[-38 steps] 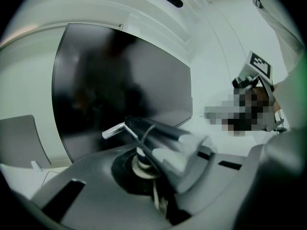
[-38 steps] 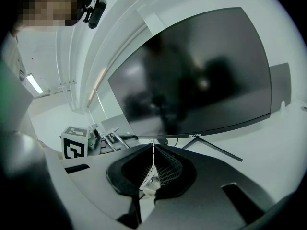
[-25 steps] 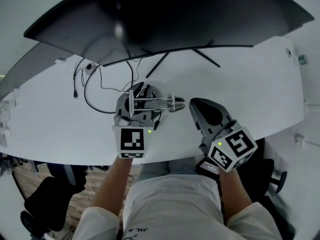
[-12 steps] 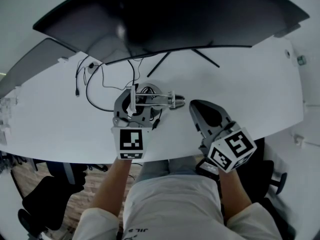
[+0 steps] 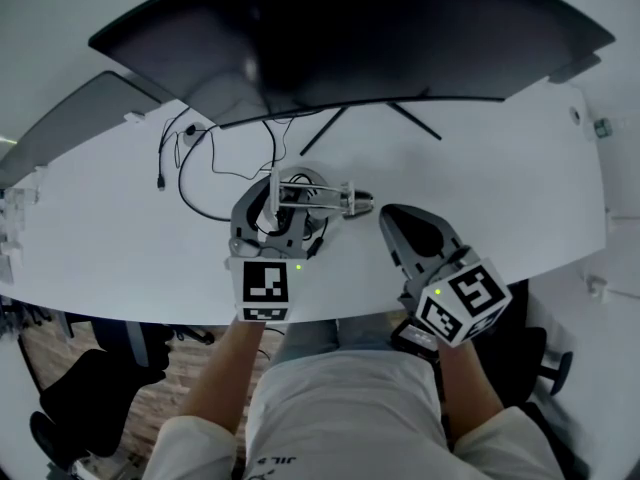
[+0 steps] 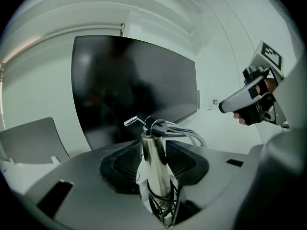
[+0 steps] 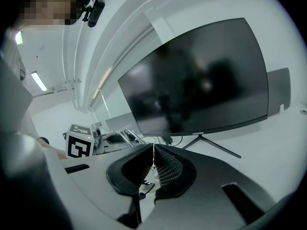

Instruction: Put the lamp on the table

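Observation:
The lamp (image 5: 318, 196), a metal desk lamp with thin folded arms and a round base, stands on the white table (image 5: 500, 168) in front of the monitor. My left gripper (image 5: 276, 218) is at the lamp's upright post (image 6: 154, 169). Its jaws are opening, with the post between the pads and slim gaps showing beside it. The lamp's black cord is bunched low at the post. My right gripper (image 5: 390, 214) hovers just right of the lamp head, apart from it. Its pads (image 7: 165, 169) meet at the tip with nothing between them.
A large curved dark monitor (image 5: 350, 38) on a thin-legged stand fills the back of the table. Black cables (image 5: 195, 168) loop on the table to the left of the lamp. A grey panel (image 5: 95, 128) lies at the far left. The table's front edge is just below both grippers.
The left gripper's jaws have spread apart around the lamp post. The lamp stays upright in the same place. The right gripper has not moved.

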A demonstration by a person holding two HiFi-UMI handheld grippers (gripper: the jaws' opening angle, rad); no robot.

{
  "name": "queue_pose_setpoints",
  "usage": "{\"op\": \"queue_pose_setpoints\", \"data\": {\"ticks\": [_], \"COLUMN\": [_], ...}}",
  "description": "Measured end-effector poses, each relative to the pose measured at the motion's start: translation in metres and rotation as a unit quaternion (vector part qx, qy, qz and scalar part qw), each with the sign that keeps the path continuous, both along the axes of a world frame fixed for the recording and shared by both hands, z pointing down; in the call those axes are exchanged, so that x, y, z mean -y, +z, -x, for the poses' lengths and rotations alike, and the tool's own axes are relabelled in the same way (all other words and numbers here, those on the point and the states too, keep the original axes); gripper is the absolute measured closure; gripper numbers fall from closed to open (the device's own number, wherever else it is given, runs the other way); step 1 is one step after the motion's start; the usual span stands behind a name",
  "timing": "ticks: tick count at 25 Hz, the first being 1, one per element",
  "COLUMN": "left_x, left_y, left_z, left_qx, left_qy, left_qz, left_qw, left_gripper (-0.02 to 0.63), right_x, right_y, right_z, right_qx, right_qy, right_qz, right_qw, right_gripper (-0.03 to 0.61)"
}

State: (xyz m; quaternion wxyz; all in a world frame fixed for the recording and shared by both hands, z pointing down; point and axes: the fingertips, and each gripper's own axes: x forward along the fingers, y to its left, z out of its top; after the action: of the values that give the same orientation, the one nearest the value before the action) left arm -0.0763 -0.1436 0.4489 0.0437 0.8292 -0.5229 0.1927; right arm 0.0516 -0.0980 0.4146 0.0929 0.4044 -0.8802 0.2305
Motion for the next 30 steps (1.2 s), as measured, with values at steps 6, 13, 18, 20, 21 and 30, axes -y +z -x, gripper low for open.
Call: {"op": "queue_pose_setpoints", "data": {"ticks": [6, 13, 18, 20, 21, 30], "left_x": [-0.007, -0.021, -0.028, -0.032, -0.035, -0.067], "left_y": [0.001, 0.001, -0.003, -0.003, -0.004, -0.022], "left_z": [0.004, 0.011, 0.015, 0.017, 0.018, 0.019], "left_qx": [0.000, -0.008, -0.011, -0.013, -0.015, -0.045], "left_qy": [-0.005, -0.014, -0.020, -0.023, -0.024, -0.021], "left_qz": [0.003, 0.010, 0.011, 0.014, 0.017, 0.039], "left_qw": [1.0000, 0.9998, 0.9997, 0.9996, 0.9995, 0.9980], "left_gripper": [0.457, 0.470, 0.491, 0.503, 0.505, 0.548], "right_x": [0.000, -0.004, -0.006, -0.007, -0.008, -0.013], "right_y": [-0.004, -0.007, -0.009, -0.011, -0.011, -0.018], "right_z": [0.001, 0.005, 0.004, 0.003, 0.002, -0.003], "right_qx": [-0.001, -0.001, -0.004, -0.006, -0.007, -0.010], "right_qy": [-0.004, -0.012, -0.015, -0.016, -0.016, -0.018], "right_qz": [-0.005, -0.009, -0.012, -0.012, -0.013, -0.019], "right_qw": [1.000, 1.000, 1.000, 1.000, 1.000, 1.000], "right_gripper": [0.546, 0.546, 0.546, 0.546, 0.546, 0.546]}}
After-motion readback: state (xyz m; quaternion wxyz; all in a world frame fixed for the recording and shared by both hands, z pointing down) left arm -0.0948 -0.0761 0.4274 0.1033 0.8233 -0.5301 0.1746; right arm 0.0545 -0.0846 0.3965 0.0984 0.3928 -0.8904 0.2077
